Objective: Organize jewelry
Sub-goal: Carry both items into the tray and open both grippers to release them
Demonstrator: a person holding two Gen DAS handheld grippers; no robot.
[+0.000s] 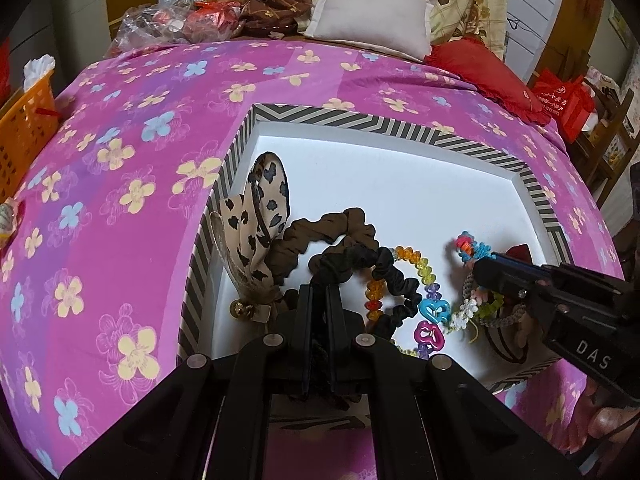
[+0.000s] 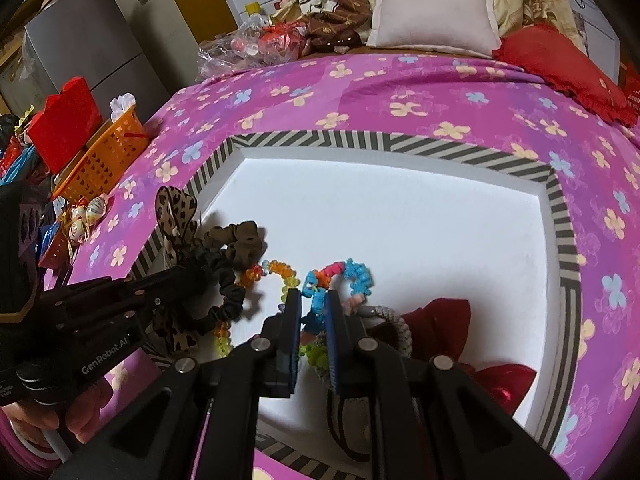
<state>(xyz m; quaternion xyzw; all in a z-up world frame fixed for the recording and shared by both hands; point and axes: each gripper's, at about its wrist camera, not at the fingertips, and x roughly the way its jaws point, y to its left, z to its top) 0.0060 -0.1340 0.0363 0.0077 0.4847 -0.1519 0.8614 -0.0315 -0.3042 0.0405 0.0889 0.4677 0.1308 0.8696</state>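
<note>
A white tray with a black-and-white striped rim (image 1: pixel 384 123) (image 2: pixel 400 142) lies on the pink flowered bed cover. My left gripper (image 1: pixel 319 292) is shut on the black scrunchie (image 1: pixel 384 276), which also shows in the right wrist view (image 2: pixel 234 300). My right gripper (image 2: pixel 313 296) (image 1: pixel 480 264) is shut on the blue and orange beaded bracelet (image 2: pixel 352 276) (image 1: pixel 470 249). In the tray also lie a brown scrunchie (image 1: pixel 320 228) (image 2: pixel 240 240), a leopard-print bow (image 1: pixel 260 204) (image 2: pixel 176 208), a clear coloured bead bracelet (image 1: pixel 416 264) (image 2: pixel 280 270) and a grey woven band (image 2: pixel 394 320).
An orange basket (image 1: pixel 24 128) (image 2: pixel 104 160) stands off the bed's left edge. A white pillow (image 1: pixel 372 16) (image 2: pixel 432 12) and a red cushion (image 1: pixel 484 72) (image 2: pixel 560 64) lie at the head. Dark red cloth (image 2: pixel 440 320) sits in the tray's near right corner.
</note>
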